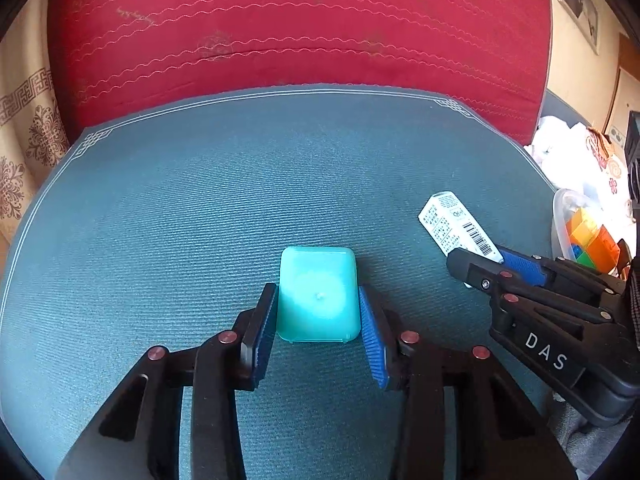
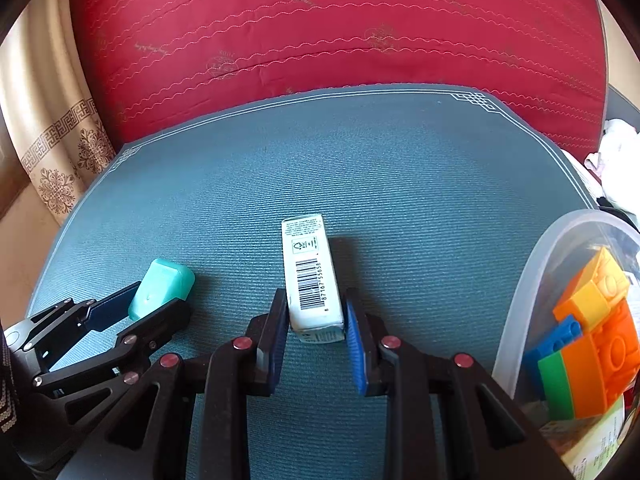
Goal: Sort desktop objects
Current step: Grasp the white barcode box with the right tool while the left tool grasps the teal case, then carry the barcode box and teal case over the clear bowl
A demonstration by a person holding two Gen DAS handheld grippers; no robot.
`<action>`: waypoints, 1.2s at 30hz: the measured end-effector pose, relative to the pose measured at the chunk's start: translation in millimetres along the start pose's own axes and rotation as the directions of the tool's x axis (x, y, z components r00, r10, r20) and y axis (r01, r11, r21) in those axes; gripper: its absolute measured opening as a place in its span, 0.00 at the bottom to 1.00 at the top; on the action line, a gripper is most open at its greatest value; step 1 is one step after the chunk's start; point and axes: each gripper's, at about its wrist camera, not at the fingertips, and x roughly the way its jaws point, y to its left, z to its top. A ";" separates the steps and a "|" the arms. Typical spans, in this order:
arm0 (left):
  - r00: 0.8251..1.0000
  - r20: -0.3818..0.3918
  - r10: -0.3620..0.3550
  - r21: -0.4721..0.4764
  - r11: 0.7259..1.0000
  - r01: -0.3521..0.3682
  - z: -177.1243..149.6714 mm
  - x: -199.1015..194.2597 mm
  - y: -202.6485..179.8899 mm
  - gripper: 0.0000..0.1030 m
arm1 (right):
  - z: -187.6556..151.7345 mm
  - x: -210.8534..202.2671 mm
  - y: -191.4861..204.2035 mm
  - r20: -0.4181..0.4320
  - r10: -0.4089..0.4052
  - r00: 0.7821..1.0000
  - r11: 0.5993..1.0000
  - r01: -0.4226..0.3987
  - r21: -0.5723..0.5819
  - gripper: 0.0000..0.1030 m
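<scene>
My left gripper [image 1: 318, 308] is shut on a small turquoise plastic box [image 1: 317, 294] resting on the teal mat [image 1: 240, 184]. The box also shows in the right wrist view [image 2: 160, 294], between the left gripper's fingers [image 2: 116, 312]. My right gripper [image 2: 316, 312] is shut on a long white carton with a barcode [image 2: 310, 276], which lies lengthwise on the mat [image 2: 360, 184]. In the left wrist view the carton [image 1: 456, 228] sticks out of the right gripper [image 1: 484, 260] at the right.
A clear plastic tub [image 2: 532, 280] at the mat's right edge holds orange, yellow, green and blue toy bricks [image 2: 596, 332]; it also shows in the left wrist view [image 1: 568, 208]. A red quilted cushion [image 1: 300, 28] rises behind the mat. White cloth [image 1: 560, 144] lies at far right.
</scene>
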 end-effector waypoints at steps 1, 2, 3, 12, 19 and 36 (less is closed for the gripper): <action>1.000 0.005 0.000 -0.008 1.000 0.000 -0.9 -2.1 2.0 0.41 | 0.2 0.3 0.2 0.001 0.001 1.000 1.000 -0.001 0.000 0.29; 1.000 0.009 0.003 -0.015 1.000 -0.002 -2.0 -3.8 3.9 0.41 | 0.4 0.7 0.6 0.000 0.007 1.000 1.000 -0.007 -0.005 0.30; 1.000 0.012 0.003 -0.022 1.000 -0.003 -3.2 -5.3 6.3 0.41 | 0.4 0.8 0.5 0.001 0.007 1.000 1.000 -0.007 -0.005 0.30; 1.000 0.031 0.005 -0.056 0.998 -0.004 -8.8 -13.9 16.7 0.41 | 0.1 1.3 1.1 0.006 0.001 1.000 1.000 -0.001 -0.012 0.29; 0.999 0.043 0.021 -0.059 0.998 -0.018 -9.6 -16.5 19.5 0.41 | -1.4 -2.1 1.8 0.029 -0.017 0.999 1.000 0.017 0.000 0.28; 0.995 0.099 0.023 -0.076 0.997 -0.016 -10.0 -40.4 23.7 0.41 | 2.2 -40.3 24.1 0.164 -0.059 0.985 0.997 0.066 -0.035 0.26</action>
